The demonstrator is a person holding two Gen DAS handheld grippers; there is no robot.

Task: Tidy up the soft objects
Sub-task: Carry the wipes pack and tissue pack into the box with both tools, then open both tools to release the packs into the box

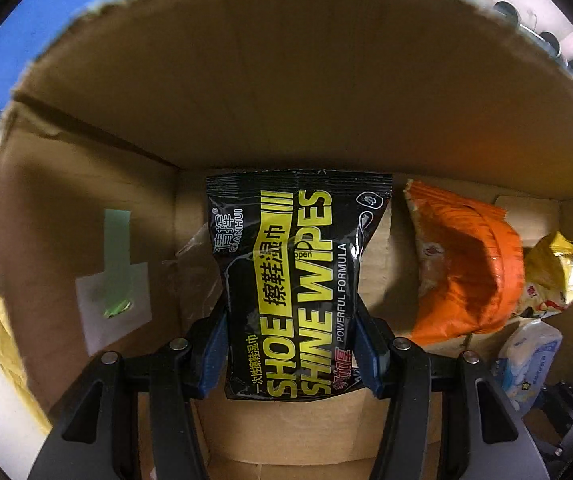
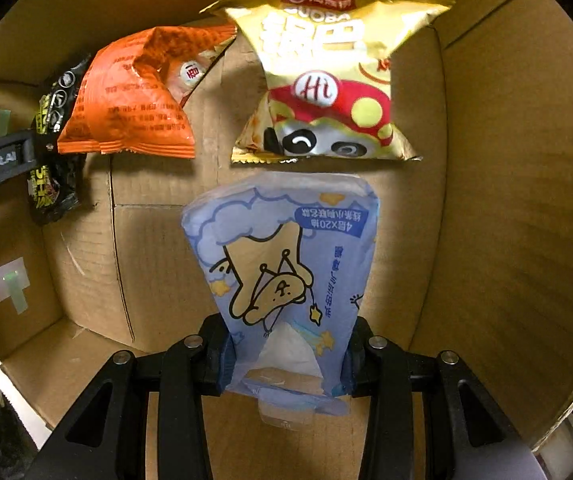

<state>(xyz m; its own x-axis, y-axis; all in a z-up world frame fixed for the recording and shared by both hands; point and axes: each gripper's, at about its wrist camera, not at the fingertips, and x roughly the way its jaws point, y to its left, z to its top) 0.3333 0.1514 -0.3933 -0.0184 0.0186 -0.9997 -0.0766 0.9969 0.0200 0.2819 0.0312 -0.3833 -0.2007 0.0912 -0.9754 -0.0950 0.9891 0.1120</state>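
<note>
Cardboard walls rose on every side of both grippers, so the placing step was plainly in hand: each one stood inside the open box [image 2: 498,184] with a pack ready to set down. The left gripper [image 1: 290,354] pointed straight down, its blue pads [image 1: 211,354] pinching the black shoe-wipes pack [image 1: 286,280] across its lower half, the pack's far end near the box floor at the foot of the back wall. The right gripper [image 2: 286,360] had its jaws squeezed on the pale blue tissue pack [image 2: 286,276], gripped at the opening end where white tissue showed, and the soft wrapper bulged above the pads.

Two snack bags already lay on the floor of the box: an orange one [image 2: 134,100] just beside the wipes, and a gold one [image 2: 326,80] directly beyond the tissue pack. From the right wrist view the left gripper's dark arm crossed in front of the wipes at the left edge.

I judged the next move to be a release. The wipes wanted a little more lowering until they rested flat to the left of the orange bag, then parted fingers. The tissue pack needed setting on the bare cardboard short of the gold bag, without crushing either snack, and both grippers had to lift straight out so the soft wrappers did not cling and drag.
</note>
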